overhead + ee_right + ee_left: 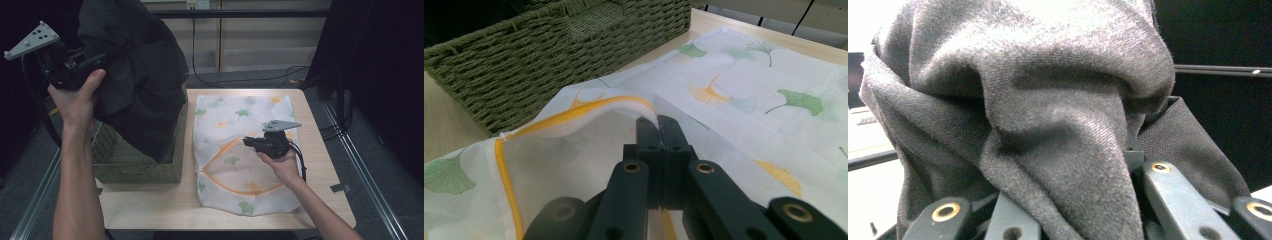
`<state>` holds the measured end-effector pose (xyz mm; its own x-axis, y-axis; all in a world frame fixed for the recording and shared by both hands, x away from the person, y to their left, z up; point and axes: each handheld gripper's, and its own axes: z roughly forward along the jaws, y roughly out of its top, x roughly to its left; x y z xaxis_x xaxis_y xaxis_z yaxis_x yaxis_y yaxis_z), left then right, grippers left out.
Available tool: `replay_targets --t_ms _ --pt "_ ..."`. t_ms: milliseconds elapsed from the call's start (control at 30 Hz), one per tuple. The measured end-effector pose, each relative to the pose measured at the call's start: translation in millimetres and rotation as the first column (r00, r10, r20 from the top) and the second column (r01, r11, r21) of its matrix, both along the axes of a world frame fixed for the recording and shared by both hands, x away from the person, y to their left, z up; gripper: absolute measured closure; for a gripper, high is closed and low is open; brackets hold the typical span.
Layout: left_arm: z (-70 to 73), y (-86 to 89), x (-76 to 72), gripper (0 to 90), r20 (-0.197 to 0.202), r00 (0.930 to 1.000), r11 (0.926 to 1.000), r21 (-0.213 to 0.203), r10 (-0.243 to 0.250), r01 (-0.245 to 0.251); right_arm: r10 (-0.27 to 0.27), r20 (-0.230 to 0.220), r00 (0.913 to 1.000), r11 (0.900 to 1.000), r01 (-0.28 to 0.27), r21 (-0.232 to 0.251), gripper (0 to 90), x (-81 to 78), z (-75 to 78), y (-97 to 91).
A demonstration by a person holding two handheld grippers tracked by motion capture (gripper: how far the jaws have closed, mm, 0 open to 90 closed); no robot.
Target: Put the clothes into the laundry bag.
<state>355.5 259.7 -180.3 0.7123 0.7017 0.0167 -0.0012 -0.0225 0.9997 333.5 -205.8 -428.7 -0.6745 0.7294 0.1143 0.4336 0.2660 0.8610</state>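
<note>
1. The left claw (85,60) is raised at the far left, above the green woven basket (137,160), its jaws clamped on a dark grey garment (142,75). In the left gripper view the cloth (1048,125) bunches up directly between the jaws.
2. The garment hangs from that claw as one heavy fold, with its long axis running downward. Its lower edge drapes over the basket's right side.
3. The right claw (248,141) sits low on the tabletop (150,210), right of the basket. Its jaws are pressed together on the yellow-trimmed rim (624,102) of the white leaf-print laundry bag (240,120), holding that rim up.
4. The bag lies flat with its long axis running near to far. Its mouth (235,170) gapes toward the near left.
5. Deciding relation: the bag's mouth lies right of and well below the hanging garment. The left hand is the one carrying the load; the right hand is at the mouth.
6. Judgement: the next move calls for carrying the garment rightward and down into the mouth. The bulky fold may snag on the rim.
</note>
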Motion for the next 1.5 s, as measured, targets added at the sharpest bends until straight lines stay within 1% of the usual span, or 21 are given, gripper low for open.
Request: replay_targets --t_ms 67,167,333,367,400,467,533,567,600,700,867,1000,1033,1067,1133,1200,1233,1333,1367,1433,1500 --pt "4.8 -2.5 -3.2 72.7 0.017 0.9998 0.9999 -0.002 -0.01 0.01 -0.001 -0.001 1.0 1.0 0.001 0.0 90.0 0.1 -0.2 0.0" --pt "11.6 -7.8 -8.2 72.7 0.028 0.9993 0.9997 -0.004 -0.025 0.025 0.001 -0.002 1.0 1.0 -0.001 -0.001 90.0 0.1 -0.6 0.5" --pt "22.0 -16.4 -13.6 72.6 0.047 0.9972 0.9978 -0.027 -0.059 0.06 0.003 0.0 1.0 1.0 -0.003 -0.004 90.0 0.1 -0.9 1.2" --pt "23.6 -18.2 -14.8 72.6 0.052 0.9964 0.9976 -0.016 -0.067 0.068 0.008 0.0 1.0 1.0 -0.008 -0.003 90.0 0.1 -0.9 1.1" --pt "24.3 -20.6 -16.0 72.6 0.051 0.9962 0.9972 -0.021 -0.07 0.071 0.004 0.002 1.0 1.0 -0.004 -0.005 90.0 0.2 -0.9 1.0" --pt "25.3 -26.2 -19.3 72.6 0.057 0.9945 0.996 -0.006 -0.089 0.089 0.003 0.0 1.0 1.0 -0.003 -0.004 90.0 0.3 -0.8 0.6" --pt "23.6 -30.1 -21.9 72.6 0.056 0.9924 0.9938 -0.014 -0.109 0.11 0.004 -0.001 1.0 1.0 -0.004 -0.003 90.0 0.4 -0.8 0.3" --pt "21.3 -33.5 -23.7 72.6 0.056 0.9916 0.9927 -0.026 -0.116 0.118 0.002 -0.001 1.0 1.0 -0.002 -0.001 90.0 0.3 -0.7 0.4" --pt "19.2 -36.8 -25.4 72.6 0.064 0.9911 0.9924 -0.03 -0.117 0.119 0.004 -0.001 1.0 1.0 -0.004 -0.002 90.0 0.3 -0.6 0.4" --pt "16.4 -47.0 -29.4 72.6 0.066 0.9867 0.9884 -0.021 -0.148 0.15 0.008 -0.002 1.0 1.0 -0.008 -0.003 90.0 0.4 -1.0 0.8" --pt "14.7 -65.4 -35.5 72.5 0.075 0.973 0.9741 -0.044 -0.218 0.222 0.014 -0.001 0.9999 0.9999 -0.014 -0.003 90.0 0.8 -1.1 1.6" --pt "12.8 -79.8 -38.9 72.4 0.081 0.9639 0.9647 -0.052 -0.254 0.258 0.014 -0.001 0.9999 0.9999 -0.014 0.003 90.0 1.2 -1.2 1.4" --pt "12.1 -83.5 -39.4 72.4 0.084 0.9612 0.9626 -0.046 -0.263 0.267 0.016 -0.002 0.9999 0.9999 -0.016 0.005 90.0 1.5 -1.3 1.1" --pt "11.0 -88.7 -39.5 72.4 0.08 0.9574 0.9583 -0.048 -0.277 0.282 0.014 -0.004 0.9999 0.9999 -0.014 0.008 90.0 1.5 -1.2 0.9" --pt "9.2 -96.5 -39.3 72.3 0.076 0.9547 0.9553 -0.049 -0.288 0.292 0.011 -0.004 0.9999 0.9999 -0.011 0.009 90.0 1.4 -0.8 0.4" --pt "7.0 -105.8 -38.1 72.3 0.066 0.9483 0.9486 -0.044 -0.31 0.313 0.013 -0.005 0.9999 0.9999 -0.012 0.011 90.0 1.5 -0.7 0.3" --pt "6.0 -110.8 -37.6 72.3 0.062 0.9474 0.9476 -0.042 -0.314 0.317 0.014 -0.004 0.9999 0.9998 -0.014 0.012 90.0 1.5 -0.7 0.4" --pt "2.9 -125.3 -36.6 72.2 0.056 0.937 0.9366 -0.045 -0.345 0.347 0.014 -0.005 0.9999 0.9998 -0.014 0.014 90.0 1.6 -0.6 0.4" --pt "2.2 -128.4 -36.3 72.2 0.056 0.9349 0.9347 -0.043 -0.35 0.353 0.014 -0.005 0.9999 0.9998 -0.014 0.015 90.0 1.6 -0.6 0.3" --pt "-1.7 -137.1 -36.1 72.2 0.054 0.9281 0.9271 -0.053 -0.368 0.371 0.015 -0.005 0.9999 0.9997 -0.015 0.018 90.0 1.5 -0.3 -0.2" --pt "-7.0 -144.5 -37.4 72.2 0.053 0.9237 0.9223 -0.058 -0.379 0.382 0.017 -0.006 0.9998 0.9997 -0.017 0.019 90.0 1.5 0.0 -0.8"
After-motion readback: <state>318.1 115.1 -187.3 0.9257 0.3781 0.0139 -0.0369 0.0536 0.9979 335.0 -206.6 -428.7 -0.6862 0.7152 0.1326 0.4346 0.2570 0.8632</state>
